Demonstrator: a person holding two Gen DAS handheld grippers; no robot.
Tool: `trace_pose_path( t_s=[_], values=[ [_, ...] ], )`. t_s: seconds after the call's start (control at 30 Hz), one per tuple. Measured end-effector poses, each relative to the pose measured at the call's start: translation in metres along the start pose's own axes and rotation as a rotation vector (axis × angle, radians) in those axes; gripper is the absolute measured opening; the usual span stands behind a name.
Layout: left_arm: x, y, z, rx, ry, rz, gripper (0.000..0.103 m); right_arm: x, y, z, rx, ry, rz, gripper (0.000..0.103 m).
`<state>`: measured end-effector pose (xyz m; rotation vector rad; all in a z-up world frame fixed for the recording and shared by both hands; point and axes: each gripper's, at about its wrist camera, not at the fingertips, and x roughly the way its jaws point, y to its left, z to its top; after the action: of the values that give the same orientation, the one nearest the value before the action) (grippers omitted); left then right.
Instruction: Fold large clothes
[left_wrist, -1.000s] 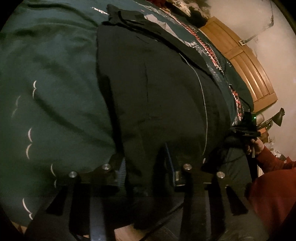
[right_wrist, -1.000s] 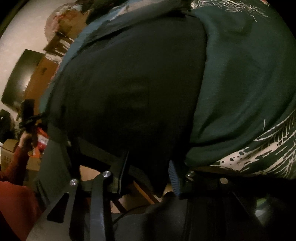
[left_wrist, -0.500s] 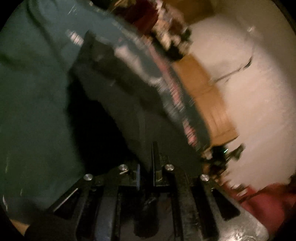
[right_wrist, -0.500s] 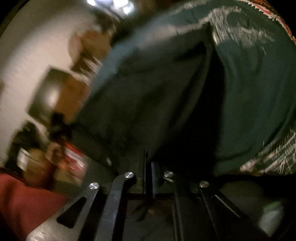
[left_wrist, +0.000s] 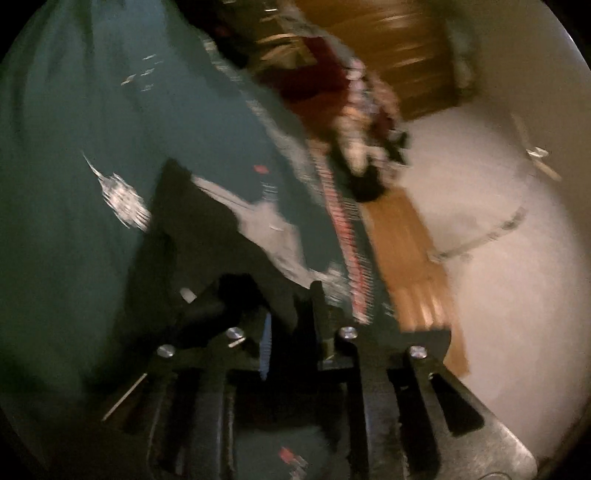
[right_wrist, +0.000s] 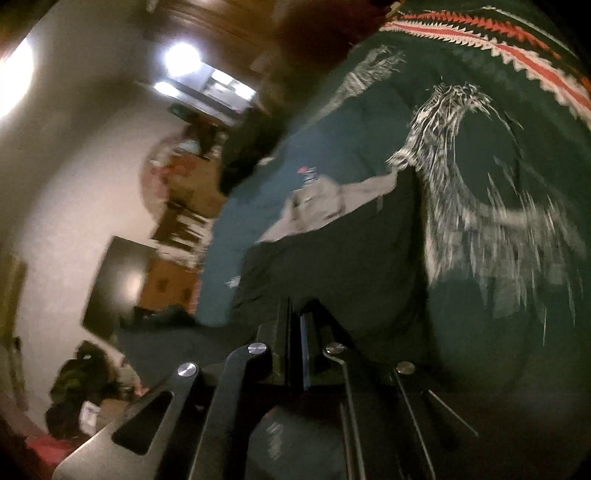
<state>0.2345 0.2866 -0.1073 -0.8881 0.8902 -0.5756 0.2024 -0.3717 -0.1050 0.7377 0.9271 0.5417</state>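
Observation:
A large black garment (left_wrist: 207, 236) with a grey inner patch lies on a dark green bedspread (left_wrist: 74, 147). In the left wrist view my left gripper (left_wrist: 291, 314) holds a hem of the black cloth between its fingers, jaws a little apart around the fabric. In the right wrist view the black garment (right_wrist: 332, 266) stretches away from my right gripper (right_wrist: 295, 328), whose jaws are closed tight on its near edge. Both views are blurred by motion.
The bedspread (right_wrist: 498, 166) has white feather prints and a red-white zigzag border (right_wrist: 517, 59). A wooden bed frame (left_wrist: 402, 251) and pale wall lie to the right in the left view. A dark screen (right_wrist: 118, 280) and clutter stand by the wall in the right view.
Both grippers closed on the garment's near edge, then lifted and swung it forward over the bed. The views now look across the bed toward the room.

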Motion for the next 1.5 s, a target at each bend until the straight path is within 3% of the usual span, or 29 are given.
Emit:
trace_pose_path(
  t_s=[0.1,0.13,0.2,0.27,0.3,0.33,0.37,0.43,0.47,0.5,0.6,0.73,0.83,0.87,0.9,0.97,1.0,1.07,1.17,1.23,1.3,1.37,1.4,1.47,1.5],
  values=[
    [0.051,0.049,0.011,-0.072,0.083,0.163,0.036,0.054,-0.029,0.04,-0.016,0.072,-0.098,0.015],
    [0.064,0.062,0.012,-0.089,0.105,0.229,0.036,0.072,-0.04,0.049,-0.02,0.1,-0.144,0.015],
    [0.067,0.074,0.013,-0.114,0.085,0.215,0.037,0.101,-0.061,0.058,-0.02,0.141,-0.226,0.021],
    [0.055,0.068,0.015,-0.11,0.041,0.192,0.053,0.115,-0.069,0.061,-0.039,0.156,-0.244,0.026],
    [0.044,0.063,0.017,-0.088,0.008,0.176,0.069,0.116,-0.07,0.062,-0.046,0.155,-0.243,0.026],
    [0.031,0.059,0.02,-0.071,-0.045,0.169,0.077,0.116,-0.07,0.062,-0.053,0.151,-0.237,0.026],
    [0.019,0.056,0.021,-0.056,-0.092,0.177,0.079,0.114,-0.071,0.063,-0.063,0.148,-0.235,0.027],
    [0.007,0.047,0.016,0.008,-0.139,0.25,0.082,0.108,-0.074,0.065,-0.082,0.114,-0.251,0.045],
    [0.01,0.041,0.015,0.053,-0.128,0.289,0.082,0.1,-0.075,0.069,-0.079,0.061,-0.267,0.058],
    [0.012,0.034,0.01,0.1,-0.116,0.296,0.082,0.095,-0.078,0.069,-0.067,0.034,-0.261,0.063],
    [0.028,0.02,-0.001,0.189,-0.082,0.293,0.082,0.095,-0.081,0.075,-0.051,0.014,-0.225,0.063],
    [0.039,0.02,-0.006,0.191,-0.077,0.252,0.083,0.109,-0.07,0.071,-0.13,0.018,-0.25,0.063],
    [0.045,0.016,-0.013,0.184,-0.061,0.266,0.083,0.128,-0.069,0.062,-0.184,0.061,-0.285,0.062],
    [0.047,0.015,-0.014,0.184,-0.058,0.267,0.083,0.136,-0.068,0.061,-0.208,0.079,-0.305,0.054],
    [0.046,0.015,-0.016,0.186,-0.055,0.267,0.083,0.143,-0.067,0.06,-0.237,0.09,-0.327,0.029],
    [0.043,0.014,-0.021,0.195,-0.058,0.267,0.083,0.148,-0.065,0.063,-0.263,0.077,-0.381,0.005],
    [0.042,0.013,-0.024,0.197,-0.059,0.266,0.083,0.147,-0.065,0.066,-0.261,0.053,-0.371,0.003],
    [0.042,0.014,-0.027,0.186,-0.067,0.275,0.083,0.146,-0.062,0.071,-0.287,0.015,-0.376,0.003],
    [0.043,0.012,-0.036,0.187,-0.056,0.293,0.083,0.169,-0.079,0.074,-0.288,0.08,-0.423,0.002],
    [0.043,-0.002,-0.048,0.241,-0.043,0.303,0.083,0.178,-0.086,0.07,-0.301,0.112,-0.448,0.001],
    [0.046,-0.021,-0.063,0.321,-0.017,0.304,0.083,0.165,-0.075,0.066,-0.33,0.057,-0.508,0.019],
    [0.057,-0.038,-0.083,0.43,0.03,0.303,0.083,0.138,-0.039,0.049,-0.441,-0.049,-0.603,0.028],
    [0.064,-0.039,-0.088,0.452,0.049,0.304,0.084,0.126,-0.024,0.038,-0.462,-0.089,-0.591,0.031],
    [0.073,-0.019,-0.085,0.413,0.057,0.415,0.083,0.115,0.006,0.003,-0.479,-0.102,-0.511,0.031],
    [0.07,-0.001,-0.08,0.371,0.033,0.489,0.076,0.118,0.016,-0.014,-0.504,-0.076,-0.485,0.031]
  ],
)
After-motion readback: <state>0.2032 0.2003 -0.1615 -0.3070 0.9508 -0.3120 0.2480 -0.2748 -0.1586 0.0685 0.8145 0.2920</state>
